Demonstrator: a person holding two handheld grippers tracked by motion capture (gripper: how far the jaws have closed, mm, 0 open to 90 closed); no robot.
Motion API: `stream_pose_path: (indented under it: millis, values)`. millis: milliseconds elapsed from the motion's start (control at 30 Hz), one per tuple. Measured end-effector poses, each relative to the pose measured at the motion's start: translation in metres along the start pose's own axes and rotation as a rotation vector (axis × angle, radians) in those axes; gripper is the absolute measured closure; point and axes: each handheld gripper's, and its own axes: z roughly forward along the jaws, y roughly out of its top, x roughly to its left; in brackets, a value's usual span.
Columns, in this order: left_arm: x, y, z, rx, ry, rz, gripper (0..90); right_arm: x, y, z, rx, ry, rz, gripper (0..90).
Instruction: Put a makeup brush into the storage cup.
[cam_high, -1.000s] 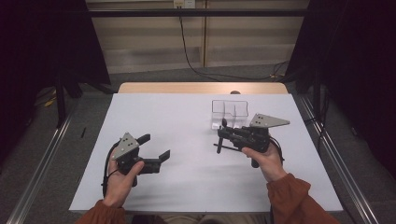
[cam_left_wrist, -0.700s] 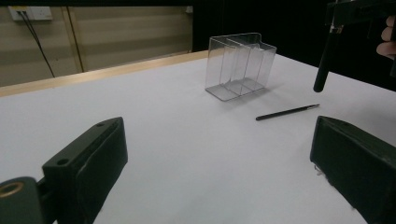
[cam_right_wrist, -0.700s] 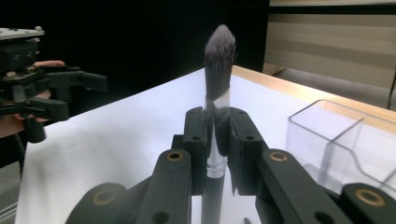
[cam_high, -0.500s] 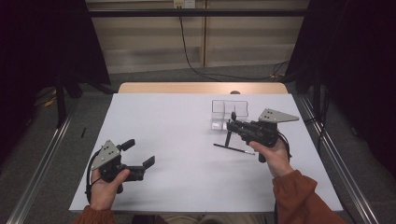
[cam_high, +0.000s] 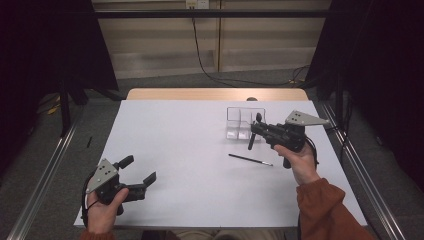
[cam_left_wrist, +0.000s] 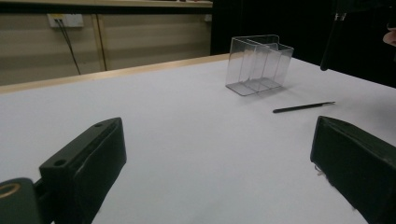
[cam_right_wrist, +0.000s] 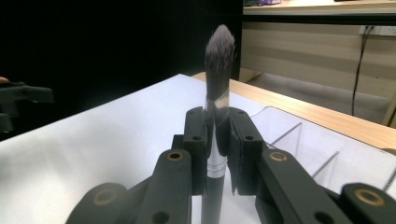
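Table: white sheet over a wooden table (cam_high: 200, 95), dark curtains either side, pretty bare setup.
Organizer: clear acrylic organizer (cam_high: 245, 122) with a few compartments stands toward the far right; nothing in it yet as far as I can see.
Right gripper (cam_high: 256, 131): clamped tight on a makeup brush (cam_right_wrist: 217, 93), bristles up, hovering just beside the organizer.
Left gripper (cam_high: 137, 172): jaws wide apart, holding nothing, parked at the near left corner.
Left to do: thin black brush (cam_high: 250, 160) lies flat on the sheet, near the organizer.
Progress: I'd say early, first brush about to drop in, second one untouched.
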Motion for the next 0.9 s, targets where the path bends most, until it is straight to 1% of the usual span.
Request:
stream_pose_path:
  millis: [33, 133, 200, 267, 400, 500, 567, 633, 733, 767, 800, 900]
  values:
    - [0.0, 0.0, -0.001, -0.001, -0.001, -0.006, 3.3, 0.0, 0.0, 0.0, 0.0, 0.0, 0.0, 79.0]
    - [0.001, -0.002, -0.002, 0.008, 0.005, -0.002, 3.3, -0.004, 0.004, -0.001, -0.002, -0.006, 0.002, 79.1]
    - [0.002, -0.004, -0.003, 0.016, 0.019, -0.007, 3.3, -0.005, 0.006, -0.001, -0.008, -0.007, 0.004, 79.0]
    - [0.0, -0.004, -0.005, 0.01, 0.017, -0.011, 3.3, -0.006, 0.011, -0.003, -0.01, -0.02, -0.01, 79.0]
    - [-0.002, -0.003, -0.008, 0.005, 0.014, 0.001, 3.3, -0.012, 0.018, -0.003, -0.015, -0.033, -0.014, 79.0]
    - [-0.001, -0.003, -0.008, 0.004, 0.013, 0.011, 3.2, -0.02, 0.022, 0.0, -0.019, -0.052, -0.018, 79.1]
    - [-0.001, -0.003, -0.009, 0.004, 0.011, 0.008, 3.2, -0.026, 0.023, 0.001, -0.023, -0.062, 0.004, 79.1]
    - [-0.002, -0.004, -0.008, 0.006, 0.004, 0.003, 3.2, -0.031, 0.024, 0.002, -0.025, -0.08, 0.014, 79.1]
    - [-0.001, -0.004, -0.009, 0.013, 0.003, 0.002, 3.3, -0.038, 0.028, 0.001, -0.043, -0.091, 0.024, 79.1]
    - [-0.001, -0.004, -0.009, 0.009, 0.005, -0.007, 3.3, -0.04, 0.029, 0.001, -0.044, -0.093, 0.025, 79.1]
    - [0.0, -0.004, -0.01, 0.009, 0.009, 0.0, 3.3, -0.042, 0.031, 0.002, -0.044, -0.102, 0.028, 79.1]
    - [0.0, -0.004, -0.01, 0.008, 0.008, 0.001, 3.3, -0.047, 0.037, 0.003, -0.042, -0.118, 0.015, 79.1]
